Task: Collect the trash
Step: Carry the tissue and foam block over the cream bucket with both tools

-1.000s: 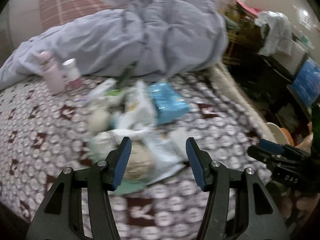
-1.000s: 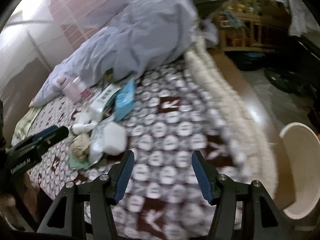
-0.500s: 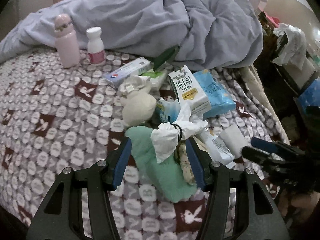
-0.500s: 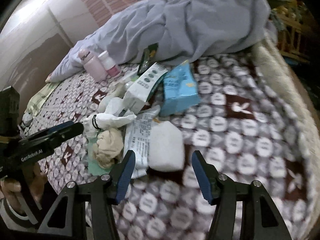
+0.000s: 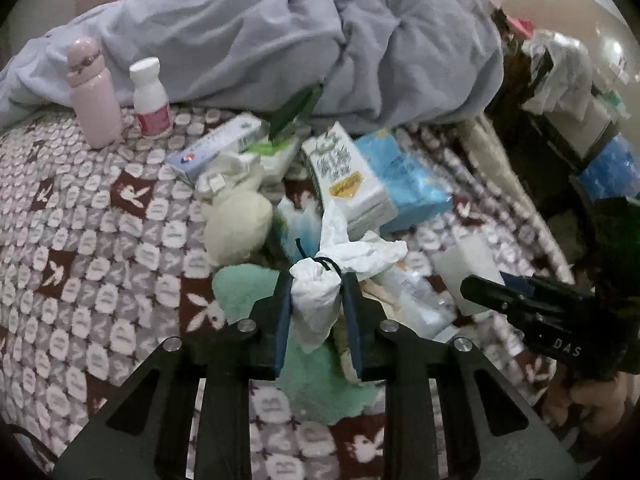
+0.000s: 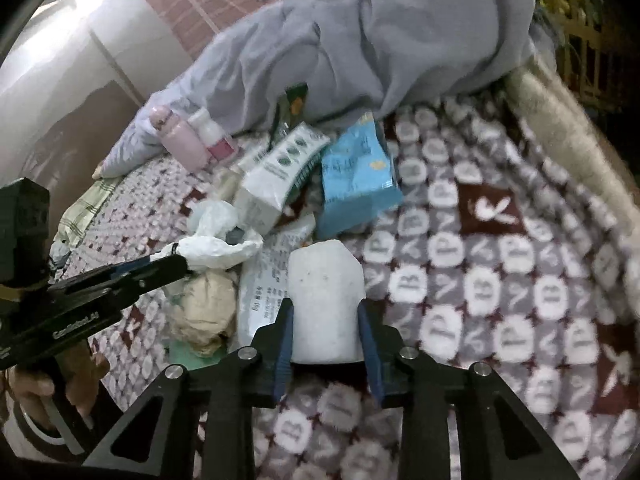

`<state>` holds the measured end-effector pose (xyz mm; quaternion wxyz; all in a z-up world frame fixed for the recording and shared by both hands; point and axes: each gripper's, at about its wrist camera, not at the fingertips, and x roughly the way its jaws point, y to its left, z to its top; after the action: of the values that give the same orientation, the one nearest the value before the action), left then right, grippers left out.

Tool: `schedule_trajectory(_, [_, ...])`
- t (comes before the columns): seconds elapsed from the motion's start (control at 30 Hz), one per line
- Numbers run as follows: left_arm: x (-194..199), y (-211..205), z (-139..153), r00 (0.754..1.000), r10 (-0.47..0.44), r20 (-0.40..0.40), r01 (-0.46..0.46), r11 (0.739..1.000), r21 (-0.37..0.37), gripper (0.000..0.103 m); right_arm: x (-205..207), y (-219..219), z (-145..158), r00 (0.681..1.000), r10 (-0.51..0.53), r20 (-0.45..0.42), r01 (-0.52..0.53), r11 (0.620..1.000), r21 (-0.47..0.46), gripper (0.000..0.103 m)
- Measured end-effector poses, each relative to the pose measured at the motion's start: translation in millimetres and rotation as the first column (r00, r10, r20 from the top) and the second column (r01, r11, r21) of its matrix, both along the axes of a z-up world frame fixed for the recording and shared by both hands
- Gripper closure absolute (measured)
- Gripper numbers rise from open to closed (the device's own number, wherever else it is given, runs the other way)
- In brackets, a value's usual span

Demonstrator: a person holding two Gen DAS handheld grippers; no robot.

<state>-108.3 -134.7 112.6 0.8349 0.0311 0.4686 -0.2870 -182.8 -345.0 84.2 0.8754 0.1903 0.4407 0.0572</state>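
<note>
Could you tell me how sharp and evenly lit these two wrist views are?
Left wrist view: crisp in the middle, the knotted white bag sharp, edges bowed by the fisheye, dark at right. Right wrist view: softer, the patterned blanket smeared at right, glare on the wall upper left.

left wrist: close, downward | right wrist: same | shared: trash pile (image 5: pixel 340 216)

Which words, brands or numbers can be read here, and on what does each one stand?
"DAS": side of the right claw.
"GenRobot.AI": side of the left claw, its jaws closing on the white bag.
Milk carton, toothpaste box, blue pack, printed wrapper: print too blurred to read.
</note>
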Motion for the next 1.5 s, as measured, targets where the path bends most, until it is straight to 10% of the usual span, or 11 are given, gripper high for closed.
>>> schedule_trajectory(0.43, [-28,-13,50,0.994,0.015,0.111,-0.009,0.999,-0.054,0.081,-33,-11,36,0.997,-0.033,0.074,0.036,0.998,-0.046,0.073])
schedule_trajectory(1.5, [-96,-153,50,0.972,-0.182,0.149,0.186,0.982,-0.014,0.081,-115,-111,55,0.959,-0.266,0.096,0.274,0.958,-0.082,0.073])
